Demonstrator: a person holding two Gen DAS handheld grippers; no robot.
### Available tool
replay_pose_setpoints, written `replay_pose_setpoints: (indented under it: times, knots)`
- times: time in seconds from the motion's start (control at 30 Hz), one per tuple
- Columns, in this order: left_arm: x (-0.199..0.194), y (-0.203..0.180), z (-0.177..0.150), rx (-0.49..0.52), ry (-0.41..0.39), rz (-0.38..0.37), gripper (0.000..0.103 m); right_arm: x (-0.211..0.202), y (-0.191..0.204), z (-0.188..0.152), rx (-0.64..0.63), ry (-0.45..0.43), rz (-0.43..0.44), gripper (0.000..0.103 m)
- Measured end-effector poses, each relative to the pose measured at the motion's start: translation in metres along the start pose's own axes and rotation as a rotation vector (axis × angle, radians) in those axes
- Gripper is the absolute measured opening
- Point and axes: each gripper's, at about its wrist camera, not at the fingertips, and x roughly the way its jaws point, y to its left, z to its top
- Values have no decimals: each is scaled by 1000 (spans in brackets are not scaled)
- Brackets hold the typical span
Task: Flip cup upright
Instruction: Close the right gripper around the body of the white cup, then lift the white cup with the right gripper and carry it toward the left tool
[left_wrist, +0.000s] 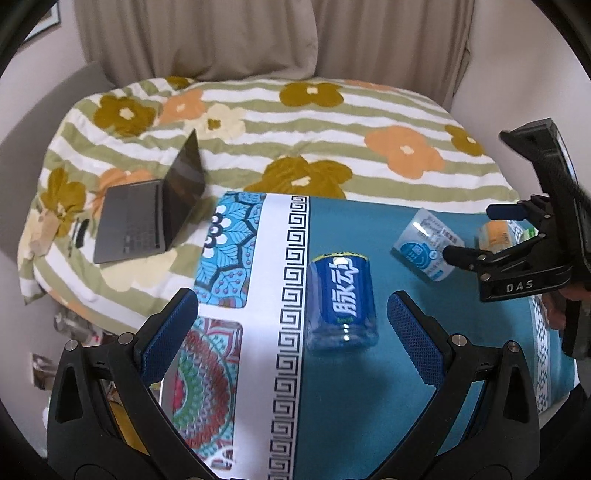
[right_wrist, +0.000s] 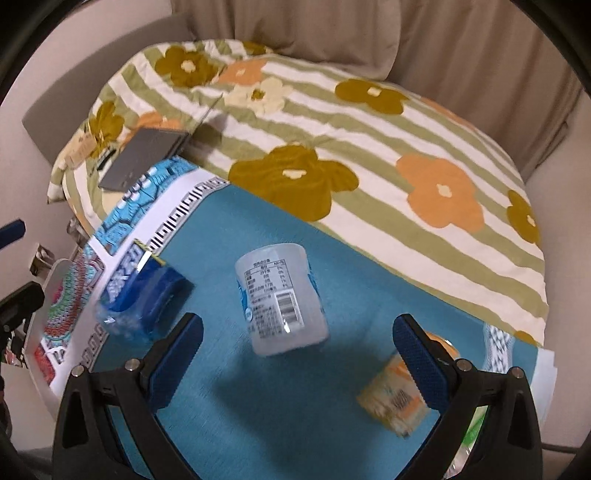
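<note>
Cups sit upside down on our teal table (left_wrist: 351, 406): from left to right, a blue cup (left_wrist: 341, 299), a pale cup (right_wrist: 282, 299) and an orange cup (right_wrist: 397, 398). Our left tongs (left_wrist: 291, 332) gape wide, empty, around the blue cup without touching. Our right tongs (right_wrist: 295, 354) gape empty above the pale cup.

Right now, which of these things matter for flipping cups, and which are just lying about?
For the job: blue cup, white cup, orange cup, left gripper, right gripper.

Lying about: laptop, floral quilt, patterned tablecloth.
</note>
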Motion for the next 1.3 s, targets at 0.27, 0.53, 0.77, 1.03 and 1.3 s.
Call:
replay_pose_setpoints:
  times: [0.27,0.53,0.77,1.03,1.3]
  knots:
    - [28,4,9,19,47,-31,103,41,3,6,-27,92,18,89]
    - [37,7,13,22,62,-48,103,60,7,6,-52,135,6,72]
    - [37,9,14,20,64,-49,103,63,10,4,-49,139,-3,61]
    - [27,9,11,18,46,-51,103,43,10,1,-11,105,1,61]
    - [-2,-4,2,16,-1,-39,103,1,9,-16,40,63,13,61]
